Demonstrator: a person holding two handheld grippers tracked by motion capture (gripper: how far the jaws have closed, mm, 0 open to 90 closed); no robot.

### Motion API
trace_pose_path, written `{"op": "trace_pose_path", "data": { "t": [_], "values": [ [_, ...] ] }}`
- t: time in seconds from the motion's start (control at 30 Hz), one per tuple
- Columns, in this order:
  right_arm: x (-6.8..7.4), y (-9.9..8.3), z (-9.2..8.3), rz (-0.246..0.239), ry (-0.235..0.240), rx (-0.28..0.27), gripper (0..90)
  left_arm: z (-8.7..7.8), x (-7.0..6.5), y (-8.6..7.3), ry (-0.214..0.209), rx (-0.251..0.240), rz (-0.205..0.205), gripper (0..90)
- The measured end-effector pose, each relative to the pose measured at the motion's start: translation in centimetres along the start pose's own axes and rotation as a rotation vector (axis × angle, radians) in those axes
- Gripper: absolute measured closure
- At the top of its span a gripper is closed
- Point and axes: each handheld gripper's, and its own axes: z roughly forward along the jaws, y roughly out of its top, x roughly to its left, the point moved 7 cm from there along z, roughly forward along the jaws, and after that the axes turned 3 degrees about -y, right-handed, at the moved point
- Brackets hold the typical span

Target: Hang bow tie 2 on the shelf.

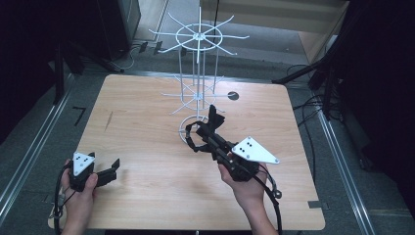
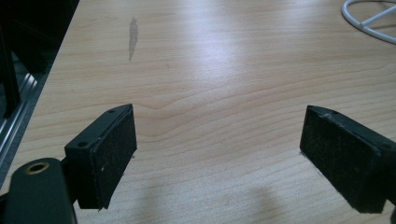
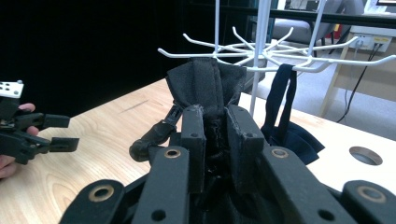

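- The right gripper, lower centre of its own view, pinches a black fabric pouch between closed jaws, lifting it toward the white wire hook rack, probably for hanging.
- A dark strap already hangs from one hook.
- The left gripper, lower left of the high view, sits wide open and empty over the wooden table, seemingly idle.

- The wire rack stands on the counter, toward the far side, about mid-width.
- The right gripper sits just in front of the rack's base ring, with a cloth item between its jaws.
- The left gripper is at the near left corner, well apart from the rack.
- A hole in the counter is right of the rack.
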Motion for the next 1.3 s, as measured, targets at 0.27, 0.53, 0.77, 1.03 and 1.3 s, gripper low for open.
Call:
{"op": "trace_pose_path", "data": {
  "t": [0.27,0.53,0.77,1.03,1.3],
  "values": [
    [-0.6,-0.3,1.0,0.001,-0.022,0.011,79.3,0.0,0.0,0.0,-0.006,0.001,-0.003,11.3],
    [-1.1,-0.8,2.1,0.013,-0.045,0.026,79.3,0.0,0.1,0.0,-0.007,-0.004,-0.004,11.2],
    [-1.3,-1.2,3.2,0.013,-0.057,0.046,79.3,0.0,0.1,0.0,-0.005,-0.006,-0.006,11.2],
    [-1.6,-1.6,4.1,0.034,-0.082,0.056,79.1,0.0,0.1,0.1,-0.005,-0.006,-0.009,11.2],
    [-2.2,-2.1,5.2,0.062,-0.118,0.066,79.0,0.0,0.1,0.1,-0.004,-0.009,-0.008,11.2]
  ]
}}
